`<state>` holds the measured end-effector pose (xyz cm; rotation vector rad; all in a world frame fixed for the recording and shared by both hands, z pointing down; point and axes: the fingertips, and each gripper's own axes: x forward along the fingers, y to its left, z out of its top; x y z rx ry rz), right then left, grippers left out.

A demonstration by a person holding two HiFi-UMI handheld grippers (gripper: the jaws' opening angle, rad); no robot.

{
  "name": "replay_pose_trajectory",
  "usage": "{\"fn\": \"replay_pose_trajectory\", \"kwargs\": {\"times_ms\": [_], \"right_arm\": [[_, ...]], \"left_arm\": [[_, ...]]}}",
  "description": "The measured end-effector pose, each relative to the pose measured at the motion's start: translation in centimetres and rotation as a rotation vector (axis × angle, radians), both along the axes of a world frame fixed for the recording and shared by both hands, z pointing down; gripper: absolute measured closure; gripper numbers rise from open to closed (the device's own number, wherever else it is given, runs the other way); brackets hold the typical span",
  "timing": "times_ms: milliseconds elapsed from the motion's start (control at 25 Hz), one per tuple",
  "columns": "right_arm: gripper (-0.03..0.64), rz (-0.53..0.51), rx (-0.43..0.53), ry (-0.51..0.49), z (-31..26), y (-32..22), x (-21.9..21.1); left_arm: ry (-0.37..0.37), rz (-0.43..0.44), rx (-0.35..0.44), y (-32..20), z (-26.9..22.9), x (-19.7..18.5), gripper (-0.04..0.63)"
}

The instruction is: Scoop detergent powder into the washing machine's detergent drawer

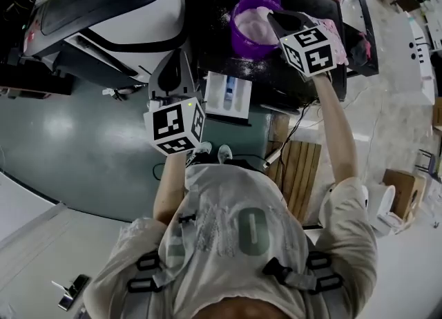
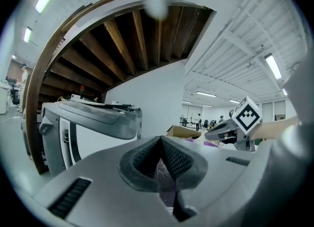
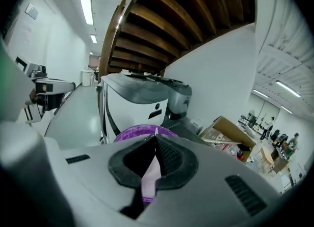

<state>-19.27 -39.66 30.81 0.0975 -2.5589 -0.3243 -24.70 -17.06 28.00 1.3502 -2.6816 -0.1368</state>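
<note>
A purple bowl (image 1: 250,29) of white powder stands on a dark counter, right of the washing machine (image 1: 103,7). My right gripper (image 1: 273,19) reaches over the bowl's rim, shut on a pale pink scoop handle (image 3: 149,178); the scoop's bowl end is hidden. The purple bowl rim (image 3: 140,132) shows just beyond the right gripper (image 3: 156,140). The white detergent drawer (image 1: 228,95) is pulled out below the bowl. My left gripper (image 1: 178,59) hovers left of the drawer. The left gripper (image 2: 160,140) is shut with nothing in it and faces the washing machine (image 2: 93,118).
Spilled powder dusts the dark counter (image 1: 276,76). A pink cloth (image 1: 342,45) lies right of the bowl. A wooden slatted panel (image 1: 297,172) and a cardboard box (image 1: 404,190) sit on the floor to the right. The person's shoes (image 1: 214,150) stand below the drawer.
</note>
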Motion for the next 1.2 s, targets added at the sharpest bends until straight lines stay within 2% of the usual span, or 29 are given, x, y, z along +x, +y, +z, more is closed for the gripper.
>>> {"fn": "replay_pose_trajectory", "kwargs": {"times_ms": [240,480,760,920,1200], "right_arm": [[0.607,-0.02,-0.019,0.184,3.3,-0.1,-2.0],[0.607,0.003,-0.038,0.273,5.1,-0.2,-2.7],[0.607,-0.017,-0.094,0.313,5.6,0.9,-3.1],[0.607,-0.022,-0.183,0.304,5.5,1.8,-3.4],[0.607,0.032,-0.351,0.25,4.5,2.4,-3.6]], "left_arm": [[0.022,-0.034,-0.017,1.8,1.5,-0.9,0.575],[0.043,-0.06,-0.01,3.0,2.5,-1.7,0.575],[0.045,-0.056,0.001,3.0,2.5,-1.8,0.575],[0.046,-0.059,0.004,3.1,2.5,-1.8,0.575],[0.047,-0.062,0.003,3.2,2.5,-1.9,0.575]]}}
